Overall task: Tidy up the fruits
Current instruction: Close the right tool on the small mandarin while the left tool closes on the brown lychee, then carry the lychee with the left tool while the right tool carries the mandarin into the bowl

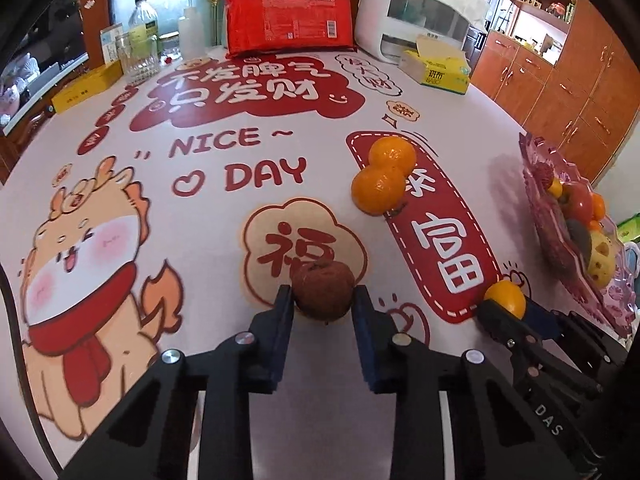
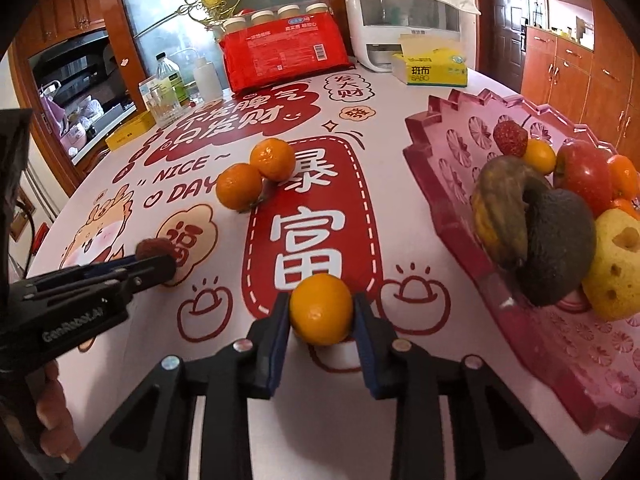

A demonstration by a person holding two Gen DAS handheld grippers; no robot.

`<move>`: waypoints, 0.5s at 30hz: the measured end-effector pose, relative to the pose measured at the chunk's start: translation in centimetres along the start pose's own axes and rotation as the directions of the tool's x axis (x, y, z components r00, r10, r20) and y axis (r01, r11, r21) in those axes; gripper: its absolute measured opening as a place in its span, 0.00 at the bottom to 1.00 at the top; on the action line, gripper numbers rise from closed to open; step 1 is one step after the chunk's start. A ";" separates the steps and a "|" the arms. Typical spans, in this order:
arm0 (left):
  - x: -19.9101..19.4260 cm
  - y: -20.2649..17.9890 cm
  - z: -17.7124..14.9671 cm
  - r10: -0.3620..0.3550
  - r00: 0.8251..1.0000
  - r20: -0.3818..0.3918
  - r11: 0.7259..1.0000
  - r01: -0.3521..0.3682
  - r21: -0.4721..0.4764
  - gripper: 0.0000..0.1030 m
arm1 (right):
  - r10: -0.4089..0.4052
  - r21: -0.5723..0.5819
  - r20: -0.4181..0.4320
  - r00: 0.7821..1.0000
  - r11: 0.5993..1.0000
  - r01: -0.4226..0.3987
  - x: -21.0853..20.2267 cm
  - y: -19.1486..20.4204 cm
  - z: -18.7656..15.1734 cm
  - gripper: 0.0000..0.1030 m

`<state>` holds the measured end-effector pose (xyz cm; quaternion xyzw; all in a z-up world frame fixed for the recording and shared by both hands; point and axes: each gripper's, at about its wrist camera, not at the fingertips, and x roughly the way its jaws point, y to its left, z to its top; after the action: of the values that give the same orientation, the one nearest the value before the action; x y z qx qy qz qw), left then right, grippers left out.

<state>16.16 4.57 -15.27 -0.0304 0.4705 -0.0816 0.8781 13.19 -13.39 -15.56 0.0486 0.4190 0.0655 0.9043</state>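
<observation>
My left gripper (image 1: 322,300) is shut on a brown round fruit (image 1: 323,294) low over the printed tablecloth; it also shows in the right wrist view (image 2: 154,249). My right gripper (image 2: 321,312) is shut on an orange (image 2: 321,309), seen in the left wrist view (image 1: 505,299) too. Two more oranges (image 1: 384,176) lie touching each other mid-table. A pink plastic fruit tray (image 2: 444,184) at the right holds a strawberry, an apple, an avocado, a yellow fruit and others.
At the table's far edge stand a red pack of cups (image 1: 286,20), a white appliance (image 1: 412,12), a yellow tissue box (image 1: 438,68), bottles and a glass (image 1: 140,48), and a yellow box (image 1: 86,86). Wooden cabinets (image 1: 568,80) stand right.
</observation>
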 end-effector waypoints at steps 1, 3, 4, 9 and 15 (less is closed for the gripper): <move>-0.6 0.0 -0.2 0.003 1.000 0.008 1.000 -0.003 0.001 0.27 | 0.003 -0.003 -0.003 1.000 1.000 -0.003 -0.2 0.1 -0.2 0.30; -1.5 -0.1 -0.5 0.008 1.000 0.019 1.000 -0.008 0.006 0.27 | 0.013 -0.008 -0.005 1.000 1.000 -0.013 -0.6 0.2 -0.5 0.30; -2.0 -0.2 -0.7 0.011 1.000 0.025 1.000 -0.011 0.009 0.27 | 0.017 -0.012 -0.001 1.000 1.000 -0.017 -1.0 0.3 -0.6 0.30; -4.9 -0.7 -1.5 0.008 0.998 0.060 1.000 -0.009 0.011 0.27 | 0.034 -0.034 0.043 0.999 0.999 -0.032 -3.5 0.9 -0.8 0.30; -8.3 -1.4 -2.1 0.015 0.994 0.106 1.000 -0.015 0.000 0.27 | 0.047 -0.066 0.125 0.991 0.997 -0.039 -7.4 1.5 -1.4 0.30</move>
<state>9.79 4.70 -9.42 -0.0308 0.4235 -0.0734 0.9024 7.24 -13.09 -10.69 0.0328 0.3575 0.0950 0.9285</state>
